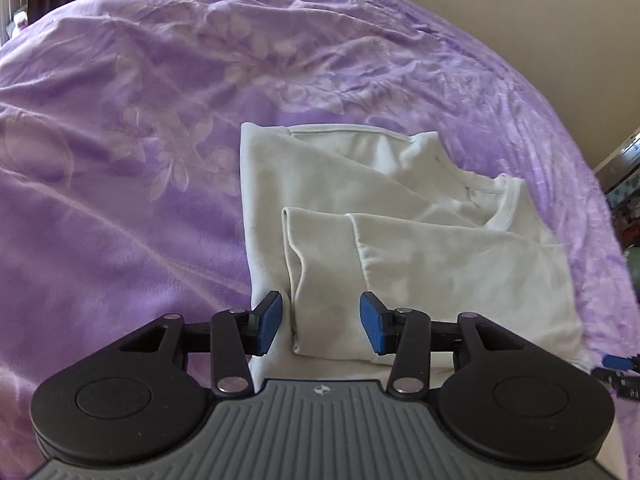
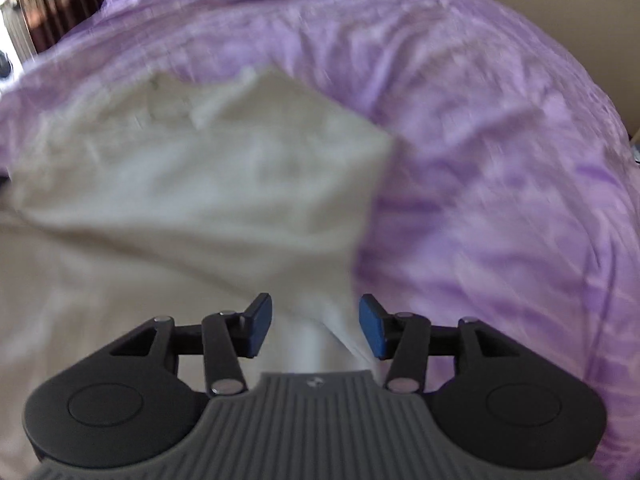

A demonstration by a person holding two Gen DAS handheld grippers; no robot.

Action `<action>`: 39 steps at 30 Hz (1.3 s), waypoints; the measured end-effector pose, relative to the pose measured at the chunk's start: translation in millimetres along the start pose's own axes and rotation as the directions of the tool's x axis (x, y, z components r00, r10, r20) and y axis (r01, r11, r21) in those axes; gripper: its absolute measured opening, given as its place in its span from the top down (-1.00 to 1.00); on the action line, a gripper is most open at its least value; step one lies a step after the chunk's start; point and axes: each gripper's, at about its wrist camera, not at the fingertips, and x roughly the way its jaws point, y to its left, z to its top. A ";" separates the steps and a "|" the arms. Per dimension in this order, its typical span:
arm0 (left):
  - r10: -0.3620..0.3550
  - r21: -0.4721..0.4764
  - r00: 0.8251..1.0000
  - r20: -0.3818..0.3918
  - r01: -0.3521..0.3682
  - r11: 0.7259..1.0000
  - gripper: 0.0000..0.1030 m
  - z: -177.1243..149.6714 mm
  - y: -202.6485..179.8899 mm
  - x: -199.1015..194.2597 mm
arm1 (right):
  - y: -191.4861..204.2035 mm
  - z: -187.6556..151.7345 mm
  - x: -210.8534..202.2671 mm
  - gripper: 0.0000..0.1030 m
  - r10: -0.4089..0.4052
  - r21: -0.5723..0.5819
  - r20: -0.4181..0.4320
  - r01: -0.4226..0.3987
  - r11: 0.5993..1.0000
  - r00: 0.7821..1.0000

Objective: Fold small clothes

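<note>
So there's a white, soft cotton long-sleeve shirt [image 1: 384,216] lying on a purple plush bedspread with a pale flower pattern [image 1: 120,160], and it's partly folded: both sleeves are laid across the body, cuffs pointing toward the left camera, and the round neckline sits off to the right side of the bundle. The left edge of the shirt is a pretty straight fold line.

The left gripper [image 1: 320,326] sits low over the near edge of the shirt with its blue-padded fingers [image 1: 269,326] spread wide apart, nothing pinched between them. One sleeve cuff lies right in the gap, but the pads aren't touching it as far as I can see. At the far right edge of that view, a bit of the other tool's blue and black hardware pokes in.

The right wrist view is blurry. The right gripper [image 2: 315,326] is also spread wide, holding nothing, hovering over white fabric [image 2: 200,184] that fills the left and middle of the shot, with the purple cover [image 2: 500,200] bunched up on the right. A raised corner of the cloth sticks up at the far side.
</note>
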 end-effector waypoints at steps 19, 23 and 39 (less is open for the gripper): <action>0.173 0.158 0.985 -0.025 -0.167 0.973 0.71 -9.2 -9.2 19.3 | -3.3 -27.0 36.7 1.00 -0.135 -0.164 0.007 0.135 0.977 0.991; 0.181 0.191 0.983 -0.038 -0.170 0.967 0.68 -7.7 -9.8 -6.9 | -6.5 -26.7 20.0 1.00 -0.130 -0.126 0.000 0.129 0.984 0.992; 0.076 0.515 0.987 0.142 -0.139 0.846 0.67 -58.7 -66.7 -236.1 | 39.9 -69.2 -124.6 0.57 0.043 -0.249 0.067 -0.025 0.968 0.997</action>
